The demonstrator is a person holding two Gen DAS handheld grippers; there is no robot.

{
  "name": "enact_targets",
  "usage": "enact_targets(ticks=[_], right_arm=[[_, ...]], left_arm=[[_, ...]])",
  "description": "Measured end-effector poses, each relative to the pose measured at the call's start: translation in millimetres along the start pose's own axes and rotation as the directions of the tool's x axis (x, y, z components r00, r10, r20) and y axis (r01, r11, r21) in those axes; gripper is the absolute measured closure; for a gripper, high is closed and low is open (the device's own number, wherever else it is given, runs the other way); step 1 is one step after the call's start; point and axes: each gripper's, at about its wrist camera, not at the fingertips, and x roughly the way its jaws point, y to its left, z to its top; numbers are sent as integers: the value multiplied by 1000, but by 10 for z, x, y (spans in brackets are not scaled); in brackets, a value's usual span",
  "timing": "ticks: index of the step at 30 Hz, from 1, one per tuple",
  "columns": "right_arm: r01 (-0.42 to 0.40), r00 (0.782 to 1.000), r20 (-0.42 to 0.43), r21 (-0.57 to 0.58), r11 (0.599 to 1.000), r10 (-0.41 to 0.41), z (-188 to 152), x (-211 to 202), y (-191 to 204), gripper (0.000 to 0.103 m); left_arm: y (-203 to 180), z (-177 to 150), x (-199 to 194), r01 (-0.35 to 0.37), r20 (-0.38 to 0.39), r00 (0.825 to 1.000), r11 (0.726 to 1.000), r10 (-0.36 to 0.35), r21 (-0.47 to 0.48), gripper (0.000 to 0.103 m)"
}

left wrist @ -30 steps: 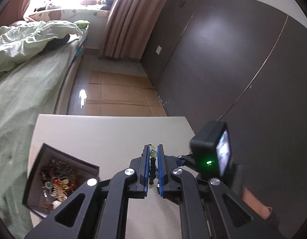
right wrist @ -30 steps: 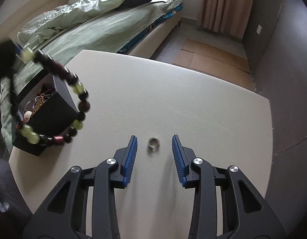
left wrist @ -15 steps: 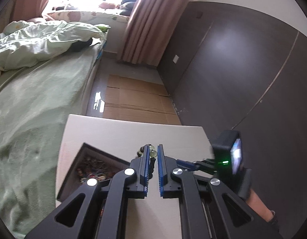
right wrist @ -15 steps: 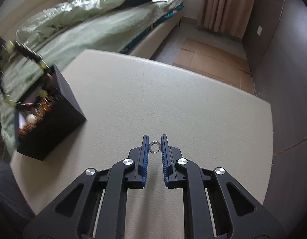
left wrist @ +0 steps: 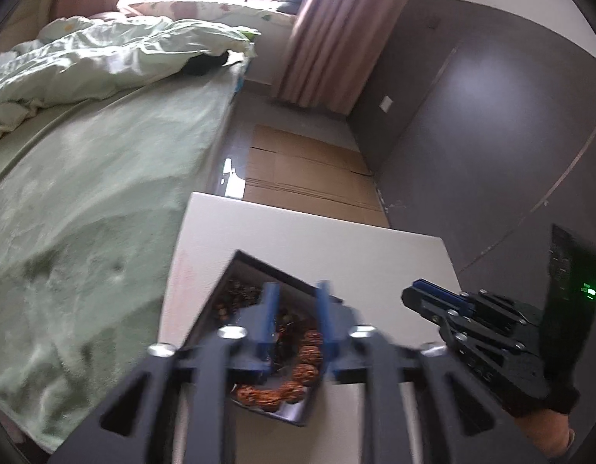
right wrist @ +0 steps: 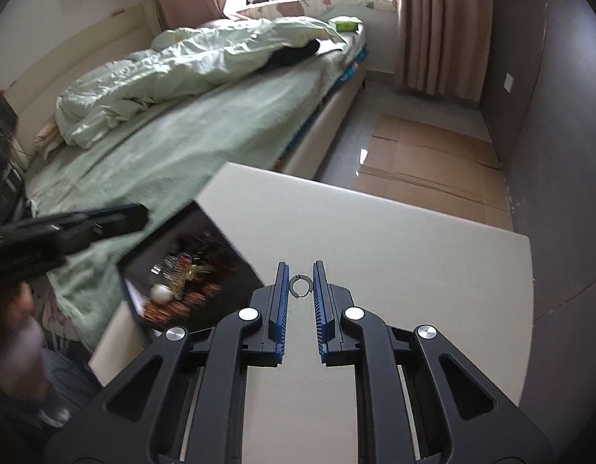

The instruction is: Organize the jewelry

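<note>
Left wrist view: a green-sheeted bed [left wrist: 97,178] borders the pale counter [left wrist: 298,239], and a dark jewelry box [left wrist: 259,270] full of beads sits at the counter's near-left corner. The left claw [left wrist: 296,321] hangs over the box, parted and empty.

Right wrist view: the right claw [right wrist: 301,286] is above the counter [right wrist: 414,255], narrowly parted, pinching a small metal ring [right wrist: 300,285]; the box [right wrist: 182,270] lies to its left.

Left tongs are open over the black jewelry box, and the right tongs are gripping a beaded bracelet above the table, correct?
Not quite. The right wrist view shows the right tongs gripping a small metal ring, not a beaded bracelet. The rest stands: the left tongs are open over the black jewelry box.
</note>
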Motion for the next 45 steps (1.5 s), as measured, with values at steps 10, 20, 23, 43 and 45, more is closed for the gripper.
enact_targets(ticks=[10, 20, 23, 43, 45], right_arm=[[-109, 994, 21, -7, 994, 109, 139, 33, 478, 89], [-155, 988, -28, -22, 988, 154, 142, 121, 744, 89], [-146, 988, -60, 0, 989, 146, 136, 122, 759, 50], [-27, 1000, 18, 246, 969, 24, -317, -896, 155, 17], [-28, 999, 38, 269, 963, 18, -379, -1046, 95, 11]], left_arm=[[232, 26, -199, -79, 46, 996, 996, 80, -30, 48], [392, 29, -320, -122, 62, 990, 992, 124, -38, 24], [405, 61, -378, -126, 69, 989, 990, 130, -60, 14], [-14, -386, -1144, -118, 164, 980, 993, 114, 14, 9], [-126, -461, -1190, -144, 176, 975, 989, 134, 45, 9]])
